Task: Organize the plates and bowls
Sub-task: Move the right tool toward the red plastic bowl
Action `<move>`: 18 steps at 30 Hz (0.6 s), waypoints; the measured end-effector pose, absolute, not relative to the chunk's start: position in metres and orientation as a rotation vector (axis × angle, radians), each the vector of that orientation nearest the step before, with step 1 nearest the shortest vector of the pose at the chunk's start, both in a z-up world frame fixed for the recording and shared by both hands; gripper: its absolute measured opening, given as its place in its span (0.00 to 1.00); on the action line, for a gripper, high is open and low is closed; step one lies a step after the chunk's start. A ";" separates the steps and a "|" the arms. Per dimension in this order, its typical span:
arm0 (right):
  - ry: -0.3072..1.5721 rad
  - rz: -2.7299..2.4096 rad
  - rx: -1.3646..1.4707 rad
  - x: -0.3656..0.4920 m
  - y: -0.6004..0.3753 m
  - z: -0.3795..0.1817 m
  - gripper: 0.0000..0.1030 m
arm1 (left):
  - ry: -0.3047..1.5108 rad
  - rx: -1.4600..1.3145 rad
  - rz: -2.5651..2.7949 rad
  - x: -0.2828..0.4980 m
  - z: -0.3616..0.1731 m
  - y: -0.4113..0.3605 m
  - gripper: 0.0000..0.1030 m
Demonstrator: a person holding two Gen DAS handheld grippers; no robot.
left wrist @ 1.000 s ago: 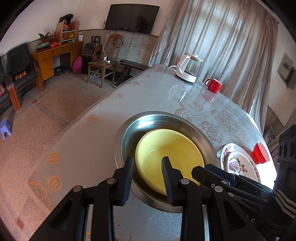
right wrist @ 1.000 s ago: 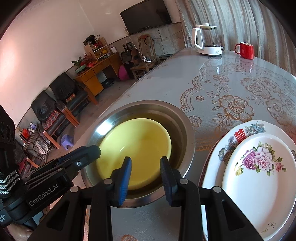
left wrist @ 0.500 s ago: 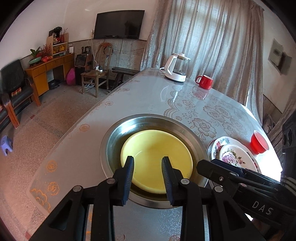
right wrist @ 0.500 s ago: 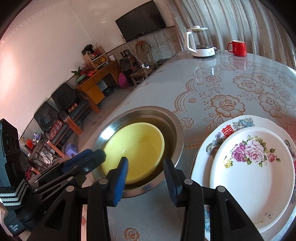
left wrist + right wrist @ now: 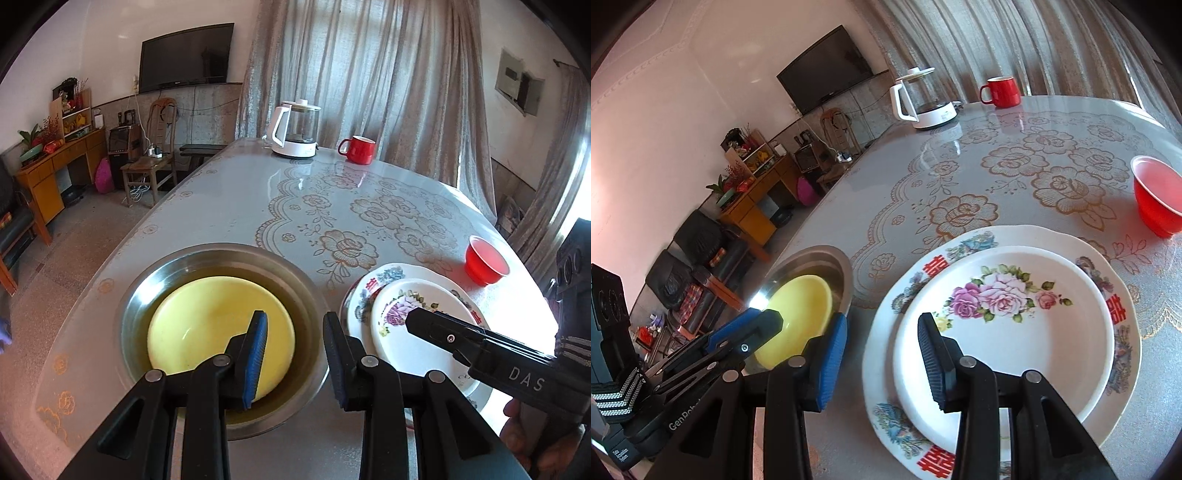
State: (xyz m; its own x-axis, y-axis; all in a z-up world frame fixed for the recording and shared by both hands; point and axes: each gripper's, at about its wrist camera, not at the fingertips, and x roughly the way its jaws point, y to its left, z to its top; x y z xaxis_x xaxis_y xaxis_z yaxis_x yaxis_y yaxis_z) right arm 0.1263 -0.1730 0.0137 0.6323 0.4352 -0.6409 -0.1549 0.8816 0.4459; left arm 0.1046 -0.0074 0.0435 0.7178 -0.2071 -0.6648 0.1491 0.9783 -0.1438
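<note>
A yellow bowl (image 5: pixel 207 321) lies inside a steel basin (image 5: pixel 140 295) at the table's near left. To its right, a small floral plate (image 5: pixel 1015 332) rests on a larger patterned plate (image 5: pixel 997 236), with a red bowl (image 5: pixel 1156 199) beyond them. My left gripper (image 5: pixel 295 358) hovers open over the basin's right rim with nothing between its fingers. My right gripper (image 5: pixel 882 362) stands open over the near left edge of the stacked plates and grips nothing. In the left wrist view the right gripper (image 5: pixel 412 319) reaches over the small plate.
A white kettle (image 5: pixel 295 129) and a red mug (image 5: pixel 356 149) stand at the table's far end. The flower-patterned tabletop (image 5: pixel 332 206) stretches between them and the dishes. The table's left edge (image 5: pixel 122 254) drops to the floor beside the basin.
Both grippers have shifted right, from over the yellow bowl toward the stacked plates. The right gripper's jaws stand wider than a second ago. The dishes have not moved.
</note>
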 end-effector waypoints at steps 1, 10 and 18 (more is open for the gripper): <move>0.819 0.330 0.381 0.126 -0.181 0.013 0.39 | 0.746 -0.070 -0.212 0.106 0.045 -0.015 0.32; 0.784 0.114 0.480 0.111 -0.276 0.011 0.39 | 0.780 -0.010 -0.340 0.124 0.047 -0.078 0.34; 0.774 -0.043 0.588 0.097 -0.354 -0.001 0.39 | 0.838 -0.018 -0.452 0.144 0.047 -0.131 0.35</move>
